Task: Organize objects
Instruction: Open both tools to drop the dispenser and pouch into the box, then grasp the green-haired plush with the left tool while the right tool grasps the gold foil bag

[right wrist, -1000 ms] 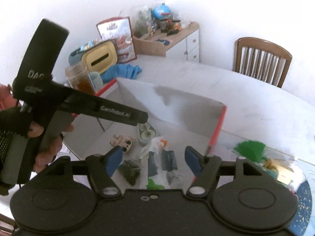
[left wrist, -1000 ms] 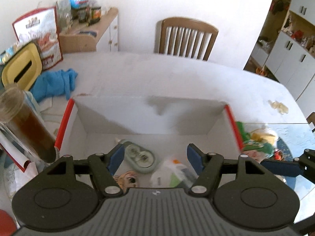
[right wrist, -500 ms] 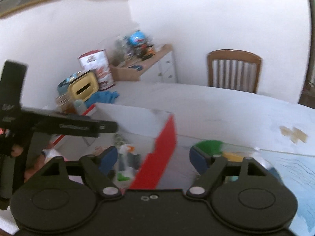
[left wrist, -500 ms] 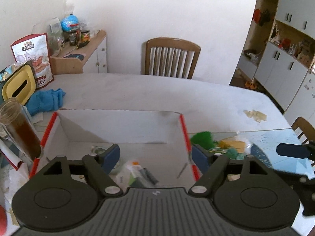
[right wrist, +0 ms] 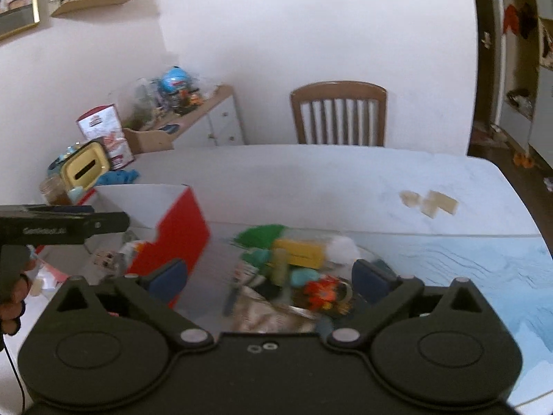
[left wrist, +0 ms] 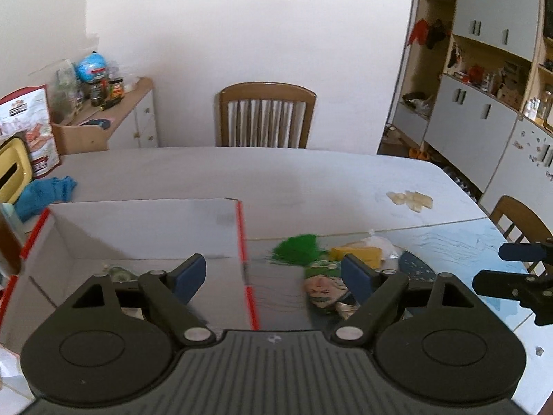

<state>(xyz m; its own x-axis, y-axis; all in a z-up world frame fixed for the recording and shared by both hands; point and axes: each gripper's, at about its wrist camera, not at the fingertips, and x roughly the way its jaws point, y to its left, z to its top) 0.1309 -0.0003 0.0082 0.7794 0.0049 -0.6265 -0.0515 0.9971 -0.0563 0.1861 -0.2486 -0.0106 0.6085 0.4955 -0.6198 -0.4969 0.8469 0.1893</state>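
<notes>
We held the left gripper (left wrist: 273, 273) above the near edge of the table (left wrist: 276, 180), its blue-padded fingers (left wrist: 188, 273) spread wide with nothing between them. Under it ran the red right-hand rim of the white box (left wrist: 138, 228), which sat toward the table's left side. One finger hung over the box's inside, where a few small items lay on the floor, too hidden to name.

Our right gripper (right wrist: 271, 276) was likewise spread and empty, hovering over the heap of objects (right wrist: 293, 263) just beside the box's right wall, near the table's front edge. In that heap we could make out a green tuft (left wrist: 300, 245), a yellow block (left wrist: 356, 252), a white puff (right wrist: 340, 247) and a small figure with a green hat (left wrist: 323, 280); the rest was blurred. The heap lay on a blue patterned mat (left wrist: 449, 242) at the near right corner.

Beige scraps (left wrist: 409, 200) lay well apart toward the right edge, a blue cloth (left wrist: 45, 190) at the left edge behind the box, and a wooden chair (left wrist: 266, 114) stood at the far side.
</notes>
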